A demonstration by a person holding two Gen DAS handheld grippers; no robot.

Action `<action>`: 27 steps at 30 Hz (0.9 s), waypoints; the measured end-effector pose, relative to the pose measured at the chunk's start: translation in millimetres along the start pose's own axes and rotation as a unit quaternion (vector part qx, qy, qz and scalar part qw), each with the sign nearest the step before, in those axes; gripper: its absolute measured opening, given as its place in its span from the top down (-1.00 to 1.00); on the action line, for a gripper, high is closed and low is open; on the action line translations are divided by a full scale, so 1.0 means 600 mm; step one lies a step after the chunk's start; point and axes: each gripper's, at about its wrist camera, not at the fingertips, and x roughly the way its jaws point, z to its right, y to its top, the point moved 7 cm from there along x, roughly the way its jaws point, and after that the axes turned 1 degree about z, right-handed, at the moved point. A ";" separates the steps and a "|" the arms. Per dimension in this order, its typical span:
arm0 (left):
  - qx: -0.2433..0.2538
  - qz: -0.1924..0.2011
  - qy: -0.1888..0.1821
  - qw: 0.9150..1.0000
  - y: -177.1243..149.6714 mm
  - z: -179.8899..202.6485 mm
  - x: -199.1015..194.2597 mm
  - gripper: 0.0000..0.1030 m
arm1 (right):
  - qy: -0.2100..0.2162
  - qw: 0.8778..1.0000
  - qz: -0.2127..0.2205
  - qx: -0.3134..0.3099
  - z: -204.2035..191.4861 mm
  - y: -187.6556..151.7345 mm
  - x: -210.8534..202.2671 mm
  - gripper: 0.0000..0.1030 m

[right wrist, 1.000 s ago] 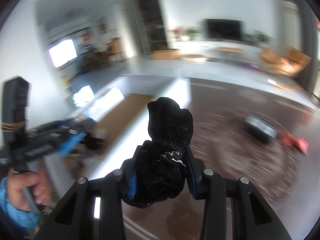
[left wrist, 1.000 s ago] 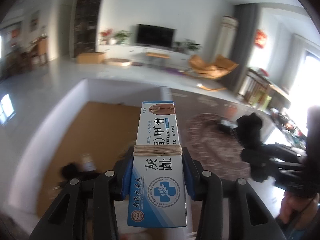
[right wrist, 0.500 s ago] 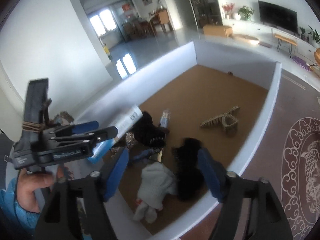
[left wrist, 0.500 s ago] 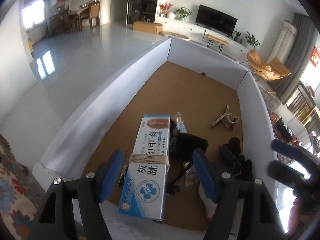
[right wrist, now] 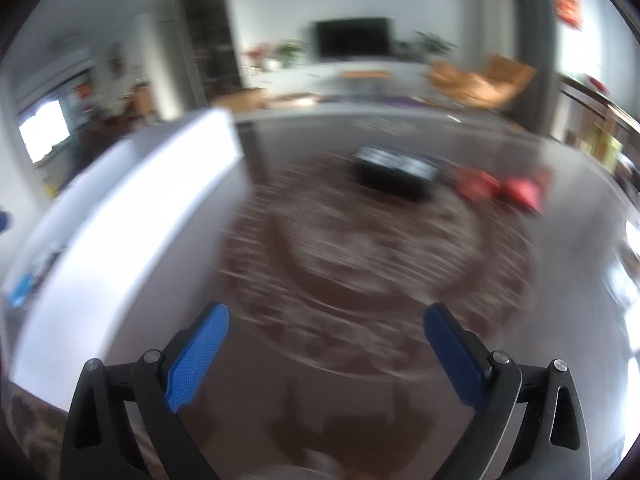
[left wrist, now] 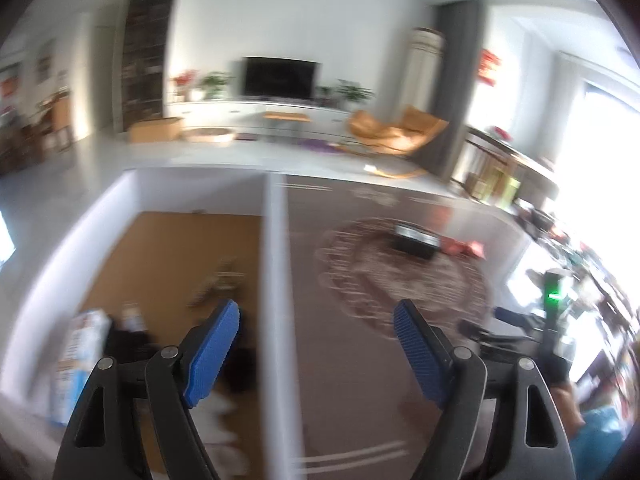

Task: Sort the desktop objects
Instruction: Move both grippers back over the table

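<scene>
In the left wrist view, the white-walled bin (left wrist: 275, 280) with a brown floor fills the left half. In it lie the blue-and-white ointment box (left wrist: 76, 356), a tan hair clip (left wrist: 224, 280), dark cloth (left wrist: 120, 340) and something white (left wrist: 216, 412). My left gripper (left wrist: 316, 344) hangs over the bin's right wall, its jaws opening with nothing between them. My right gripper (right wrist: 326, 344) is over the round patterned mat (right wrist: 360, 248) on the dark table, jaws also opening and empty. A black box (right wrist: 396, 172) and red items (right wrist: 500, 188) lie at the mat's far side.
The bin's white wall (right wrist: 140, 208) stands to the left of the right gripper. A person's hand (left wrist: 568, 392) with a blue sleeve holds the other gripper at the right edge. Both views are blurred. A living room lies beyond the table.
Both grippers have opened and let go: the ointment box and the black cloth now lie in the bin. Both have swung right, away from the bin toward the mat.
</scene>
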 end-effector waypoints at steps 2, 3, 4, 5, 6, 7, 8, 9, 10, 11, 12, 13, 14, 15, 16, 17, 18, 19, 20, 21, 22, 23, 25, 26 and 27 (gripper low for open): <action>0.024 -0.021 -0.046 0.998 -0.013 0.078 0.031 -0.93 | -0.050 0.998 -0.021 0.015 0.057 -0.017 0.013 -0.91; 0.034 -0.044 -0.068 0.996 -0.028 0.114 0.057 -0.95 | -0.074 0.997 -0.032 0.023 0.089 -0.023 0.017 -0.91; 0.040 -0.061 -0.078 0.994 -0.038 0.139 0.078 -0.95 | -0.086 0.995 -0.036 0.027 0.106 -0.028 0.016 -0.91; 0.051 -0.083 -0.083 0.992 -0.058 0.166 0.112 -0.95 | -0.097 0.994 -0.036 0.032 0.121 -0.033 0.013 -0.91; 0.056 -0.097 -0.080 0.991 -0.070 0.174 0.134 -0.95 | -0.107 0.993 -0.035 0.037 0.136 -0.033 0.011 -0.91; 0.062 -0.119 -0.069 0.989 -0.093 0.185 0.165 -0.95 | -0.112 0.992 -0.034 0.041 0.144 -0.036 0.009 -0.91; 0.067 -0.133 -0.063 0.987 -0.106 0.189 0.191 -0.95 | -0.114 0.992 -0.031 0.045 0.152 -0.041 0.006 -0.91; 0.069 -0.148 -0.050 0.985 -0.121 0.195 0.220 -0.95 | -0.117 0.992 -0.027 0.048 0.158 -0.045 0.009 -0.91; 0.070 -0.159 -0.039 0.984 -0.134 0.198 0.242 -0.95 | -0.120 0.991 -0.025 0.048 0.155 -0.045 0.005 -0.91; 0.071 -0.167 -0.026 0.983 -0.144 0.198 0.261 -0.95 | -0.124 0.991 -0.025 0.044 0.154 -0.048 0.007 -0.91; 0.072 -0.169 -0.018 0.983 -0.154 0.192 0.267 -0.95 | -0.129 0.990 -0.032 0.041 0.156 -0.050 0.014 -0.91; 0.075 -0.170 -0.006 0.983 -0.157 0.196 0.287 -0.95 | -0.128 0.990 -0.037 0.041 0.156 -0.050 0.017 -0.91; 0.078 -0.173 0.005 0.982 -0.157 0.196 0.304 -0.95 | -0.127 0.990 -0.040 0.042 0.156 -0.052 0.019 -0.91; 0.079 -0.175 0.011 0.981 -0.158 0.197 0.314 -0.95 | -0.125 0.990 -0.041 0.044 0.156 -0.055 0.018 -0.91; 0.079 -0.179 0.017 0.981 -0.158 0.198 0.327 -0.94 | -0.124 0.990 -0.042 0.046 0.157 -0.057 0.022 -0.92; 0.084 -0.173 0.030 0.981 -0.156 0.197 0.340 -0.96 | -0.123 0.990 -0.043 0.049 0.158 -0.057 0.022 -0.92; 0.087 -0.171 0.035 0.981 -0.155 0.197 0.347 -0.99 | -0.122 0.990 -0.045 0.052 0.159 -0.060 0.020 -0.95; 0.085 -0.166 0.034 0.982 -0.153 0.198 0.353 -1.00 | -0.122 0.990 -0.046 0.055 0.160 -0.061 0.021 -0.99; 0.083 -0.162 0.036 0.983 -0.152 0.200 0.356 -1.00 | -0.117 0.990 -0.048 0.061 0.163 -0.062 0.022 -1.00; 0.081 -0.161 0.038 0.983 -0.154 0.202 0.360 -1.00 | -0.113 0.990 -0.049 0.065 0.165 -0.064 0.023 -1.00; 0.079 -0.160 0.040 0.983 -0.155 0.204 0.363 -1.00 | -0.107 0.990 -0.051 0.072 0.167 -0.065 0.025 -1.00; 0.079 -0.160 0.041 0.983 -0.153 0.209 0.371 -1.00 | -0.106 0.990 -0.051 0.074 0.168 -0.065 0.024 -1.00; 0.078 -0.159 0.041 0.983 -0.153 0.210 0.375 -1.00 | -0.108 0.990 -0.051 0.073 0.167 -0.065 0.024 -1.00; 0.078 -0.159 0.041 0.983 -0.152 0.210 0.371 -1.00 | -0.108 0.990 -0.051 0.073 0.167 -0.065 0.023 -1.00; 0.078 -0.159 0.041 0.983 -0.152 0.209 0.371 -1.00 | -0.108 0.990 -0.051 0.073 0.167 -0.065 0.023 -1.00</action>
